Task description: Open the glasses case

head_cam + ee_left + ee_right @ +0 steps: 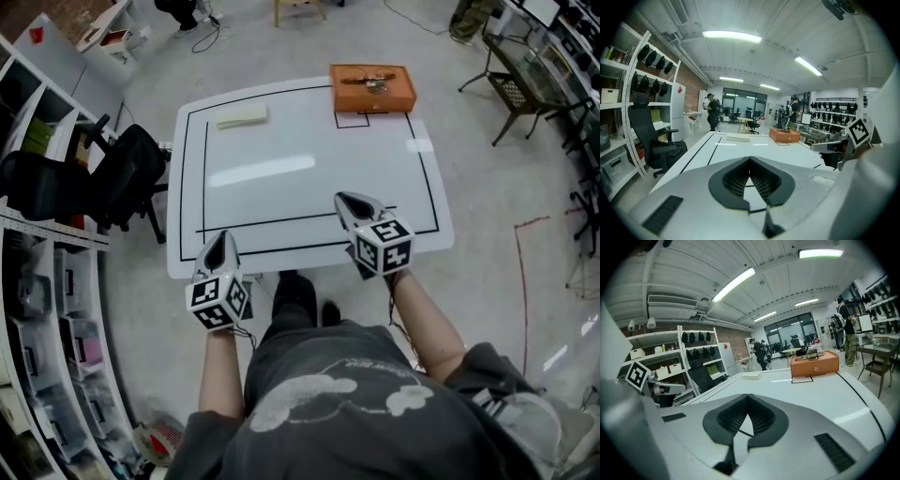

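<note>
An orange glasses case lies shut at the far right corner of the white table, with a pair of glasses resting on its lid. The case also shows in the left gripper view and the right gripper view, far ahead. My left gripper hovers over the table's front left edge, jaws shut and empty. My right gripper is over the front right part of the table, also shut on nothing. Both are far from the case.
A pale yellow pad lies at the table's far left. A black office chair with a dark jacket stands left of the table, beside white shelving. A metal chair stands far right. A person stands in the background.
</note>
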Motion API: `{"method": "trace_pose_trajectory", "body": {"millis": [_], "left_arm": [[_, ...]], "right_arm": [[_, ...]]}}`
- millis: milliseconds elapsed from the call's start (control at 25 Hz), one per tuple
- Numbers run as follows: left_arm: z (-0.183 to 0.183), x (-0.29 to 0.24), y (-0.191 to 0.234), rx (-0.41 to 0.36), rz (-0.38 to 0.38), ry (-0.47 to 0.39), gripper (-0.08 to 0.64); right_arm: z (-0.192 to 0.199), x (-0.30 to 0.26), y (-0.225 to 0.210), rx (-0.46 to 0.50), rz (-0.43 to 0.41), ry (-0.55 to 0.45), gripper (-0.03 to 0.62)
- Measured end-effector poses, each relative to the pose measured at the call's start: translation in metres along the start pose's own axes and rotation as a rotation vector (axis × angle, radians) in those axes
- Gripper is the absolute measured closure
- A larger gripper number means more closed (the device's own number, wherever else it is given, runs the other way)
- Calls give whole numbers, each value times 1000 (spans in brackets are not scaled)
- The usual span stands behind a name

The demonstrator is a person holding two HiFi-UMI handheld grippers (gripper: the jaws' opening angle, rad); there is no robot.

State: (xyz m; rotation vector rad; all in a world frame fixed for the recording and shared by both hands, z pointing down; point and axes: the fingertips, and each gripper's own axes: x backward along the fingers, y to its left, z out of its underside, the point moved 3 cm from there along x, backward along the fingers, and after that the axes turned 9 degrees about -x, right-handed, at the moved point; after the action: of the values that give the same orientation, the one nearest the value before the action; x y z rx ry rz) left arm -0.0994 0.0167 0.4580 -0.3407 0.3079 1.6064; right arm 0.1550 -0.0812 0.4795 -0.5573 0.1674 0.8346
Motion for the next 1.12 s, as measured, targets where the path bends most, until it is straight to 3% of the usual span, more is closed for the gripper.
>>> {"method": "trace_pose_trajectory", "body": {"millis": [240, 720, 1120], "left_arm": [[-16, -43, 18, -31, 39, -7, 558], [-64, -153, 94, -45, 89, -12, 558], [-84, -233, 128, -91, 141, 31, 558]], "right_arm": [[-11, -31, -5, 26, 21, 11, 591], [-75, -144, -14, 64, 63, 6, 591], [-114, -225, -26, 102, 96, 42, 591]]}}
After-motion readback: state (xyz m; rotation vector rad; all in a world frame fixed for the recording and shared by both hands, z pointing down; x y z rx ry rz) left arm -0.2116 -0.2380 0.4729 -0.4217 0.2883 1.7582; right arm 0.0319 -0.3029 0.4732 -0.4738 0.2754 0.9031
